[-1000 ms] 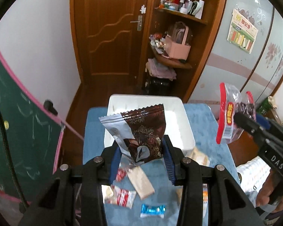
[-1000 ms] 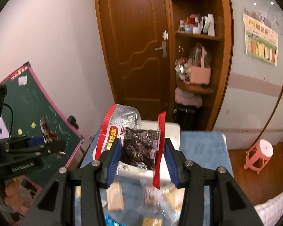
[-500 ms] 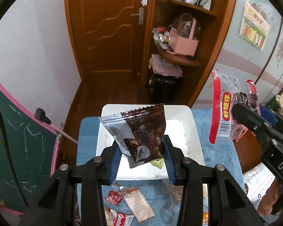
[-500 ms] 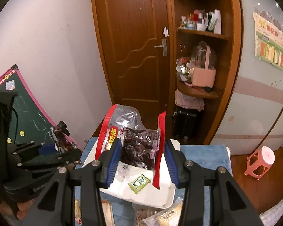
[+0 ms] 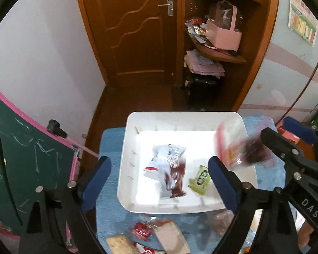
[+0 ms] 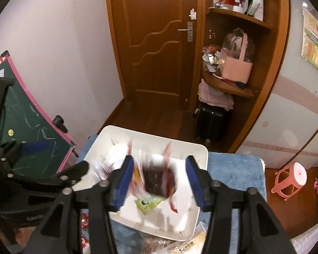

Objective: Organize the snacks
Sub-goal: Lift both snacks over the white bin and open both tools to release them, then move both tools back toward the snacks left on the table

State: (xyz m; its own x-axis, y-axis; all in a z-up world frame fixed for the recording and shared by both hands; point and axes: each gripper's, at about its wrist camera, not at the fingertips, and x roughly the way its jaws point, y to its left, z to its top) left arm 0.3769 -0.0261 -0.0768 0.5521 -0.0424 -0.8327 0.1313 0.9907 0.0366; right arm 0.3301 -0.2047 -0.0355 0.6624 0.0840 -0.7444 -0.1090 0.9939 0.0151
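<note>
Left wrist view shows both hand-held grippers (image 5: pixel 159 173) (image 6: pixel 158 183) just spread apart, brown-and-silver foil packet (image 5: pixel 169 169) and blurred red-edged clear bag (image 6: pixel 156 177) dropping into the white rectangular tray (image 5: pixel 180 116), loose wrapped snacks (image 5: pixel 156 232) remaining on the blue-covered bench (image 5: pixel 110 211).

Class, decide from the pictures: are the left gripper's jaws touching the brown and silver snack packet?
Apart. In the left wrist view the left gripper has jaws spread wide, just opened, and the brown and silver packet lies in the white bin, clear of both.
</note>
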